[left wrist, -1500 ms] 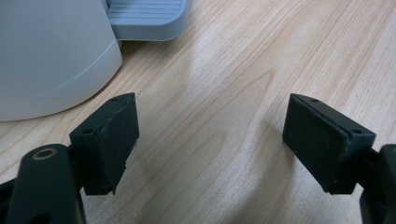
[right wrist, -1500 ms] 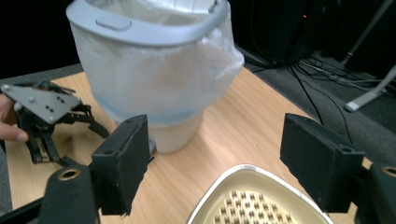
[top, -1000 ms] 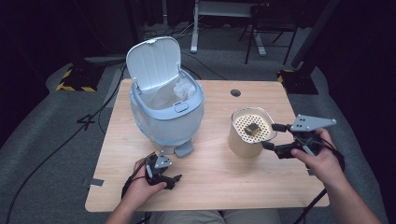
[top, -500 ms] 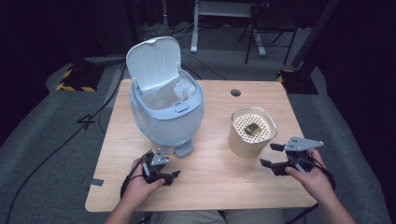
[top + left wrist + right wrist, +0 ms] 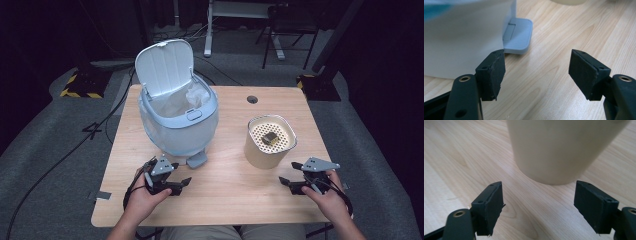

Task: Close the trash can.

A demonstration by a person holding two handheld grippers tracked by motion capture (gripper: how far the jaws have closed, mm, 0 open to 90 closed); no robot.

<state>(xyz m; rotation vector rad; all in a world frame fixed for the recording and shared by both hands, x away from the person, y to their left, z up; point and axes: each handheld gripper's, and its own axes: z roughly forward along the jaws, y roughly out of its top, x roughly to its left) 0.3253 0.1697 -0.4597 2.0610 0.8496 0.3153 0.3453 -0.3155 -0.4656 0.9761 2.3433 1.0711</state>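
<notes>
A pale blue pedal bin (image 5: 177,130) stands at the table's left with its lid (image 5: 165,67) up and a white liner inside. My left gripper (image 5: 180,173) (image 5: 537,72) hovers low just before the grey pedal (image 5: 196,160) (image 5: 517,37). Its jaws have just been closing a little and stand open with nothing between them. A cream container (image 5: 262,152) (image 5: 559,150) with a perforated top carries a small dark block (image 5: 270,137). My right gripper (image 5: 288,173) (image 5: 540,200) sits low to the container's right front. Its jaws have just been opening, and only bare wood lies between them.
The wooden table (image 5: 230,190) has a cable hole (image 5: 252,99) at its back edge. Cables run across the grey floor on the left. A yellow-black striped block (image 5: 80,92) and desk legs (image 5: 210,30) stand beyond the table.
My right gripper has come down from beside the container's rim to just above the table, and its jaws stand wider. The left gripper has stayed by the pedal.
</notes>
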